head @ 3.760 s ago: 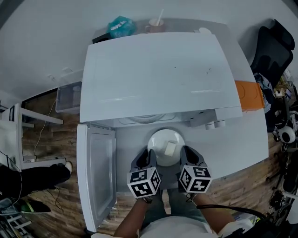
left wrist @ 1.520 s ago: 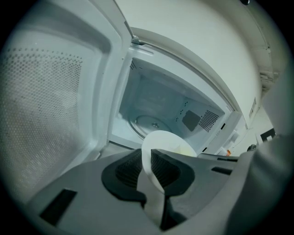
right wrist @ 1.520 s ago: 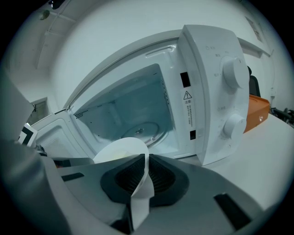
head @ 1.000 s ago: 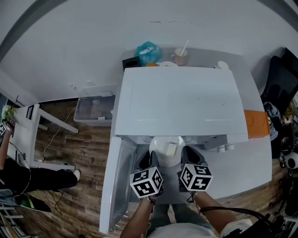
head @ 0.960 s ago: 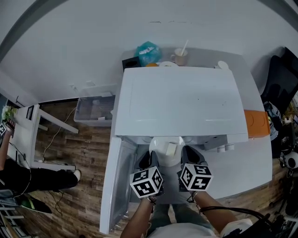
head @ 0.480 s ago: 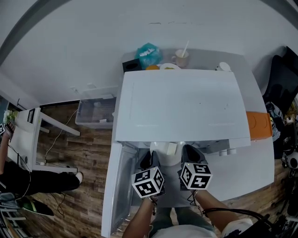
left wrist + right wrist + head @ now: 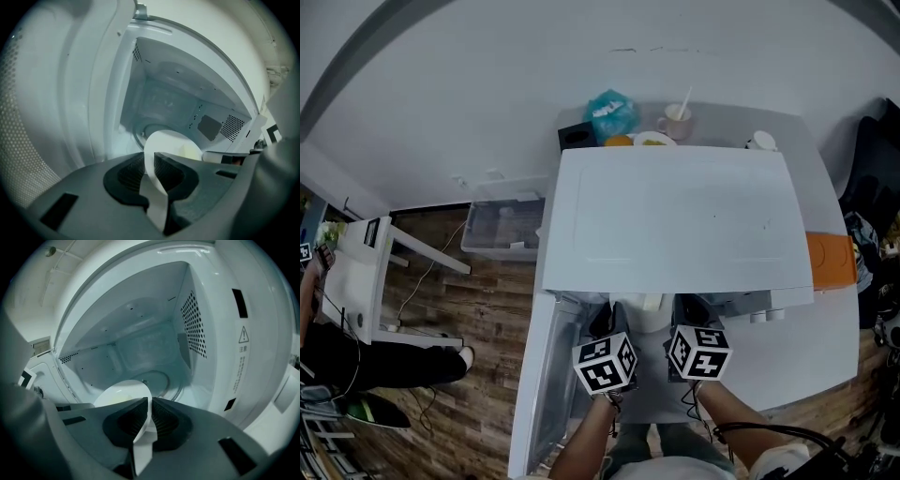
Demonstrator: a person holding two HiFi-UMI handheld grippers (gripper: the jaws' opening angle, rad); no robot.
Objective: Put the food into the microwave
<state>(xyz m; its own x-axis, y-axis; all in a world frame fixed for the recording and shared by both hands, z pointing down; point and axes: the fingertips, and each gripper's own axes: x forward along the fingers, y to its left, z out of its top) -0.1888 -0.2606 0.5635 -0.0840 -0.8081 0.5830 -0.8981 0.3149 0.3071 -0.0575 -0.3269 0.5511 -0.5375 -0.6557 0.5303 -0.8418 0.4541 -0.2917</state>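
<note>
Plate now further into the microwave mouth, left hand-held gripper and right hand-held gripper both clamped on its rim; uneven tilt could slide the food off.

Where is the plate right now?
Head view, centre: the plate sits at the open mouth of the microwave, gripped at its rim by the left gripper and right gripper, with the turntable beyond it.
</note>
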